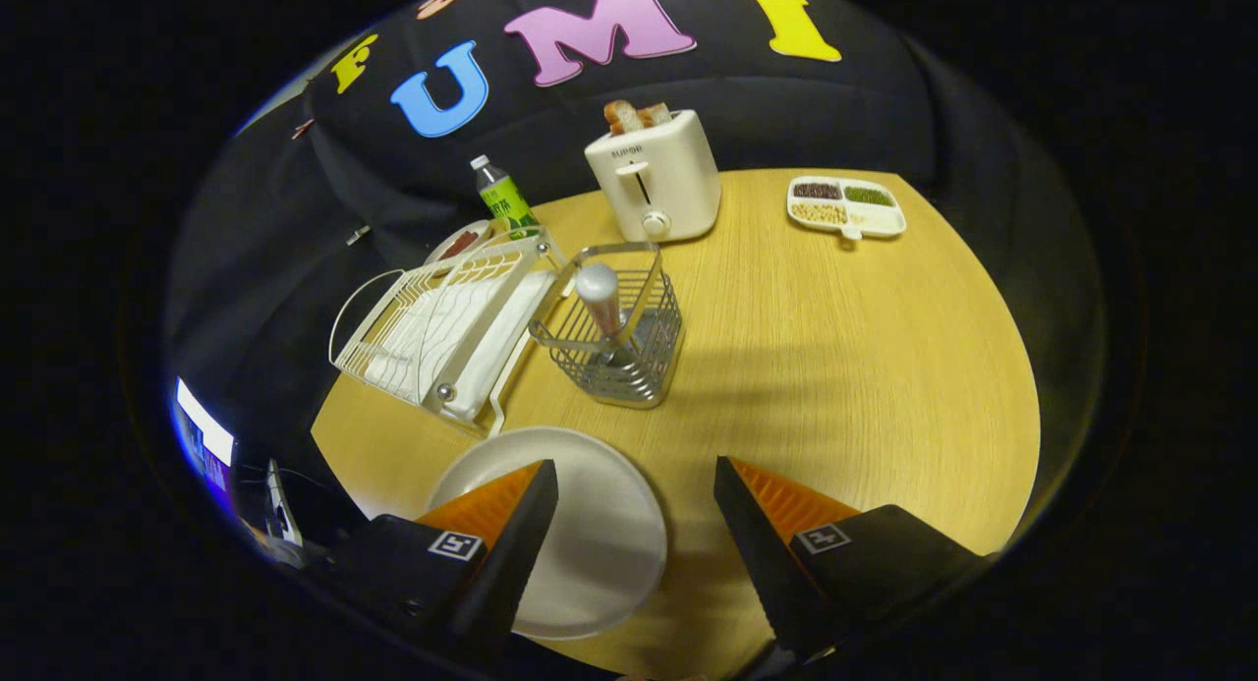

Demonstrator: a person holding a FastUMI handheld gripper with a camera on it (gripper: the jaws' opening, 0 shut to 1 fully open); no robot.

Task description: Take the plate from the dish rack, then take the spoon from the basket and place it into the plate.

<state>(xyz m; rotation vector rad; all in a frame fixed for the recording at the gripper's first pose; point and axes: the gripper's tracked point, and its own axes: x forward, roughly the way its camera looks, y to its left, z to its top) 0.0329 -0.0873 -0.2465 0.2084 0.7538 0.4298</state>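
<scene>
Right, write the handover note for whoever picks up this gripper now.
Gripper: fingers open, holding nothing, above the table.
Plate: out of the dish rack, lying flat on the table, partly under the left finger.
Spoon: standing handle-up in the wire basket, just ahead of the fingers and beside the rack.
Done: plate taken from the rack and set down.
Left: reach into the basket, grip the spoon, lift it out and place it into the plate.

Plate [590,534] on table [835,367], basket [614,342] beyond, spoon [600,303] in it, dish rack [442,332] beside.
</scene>
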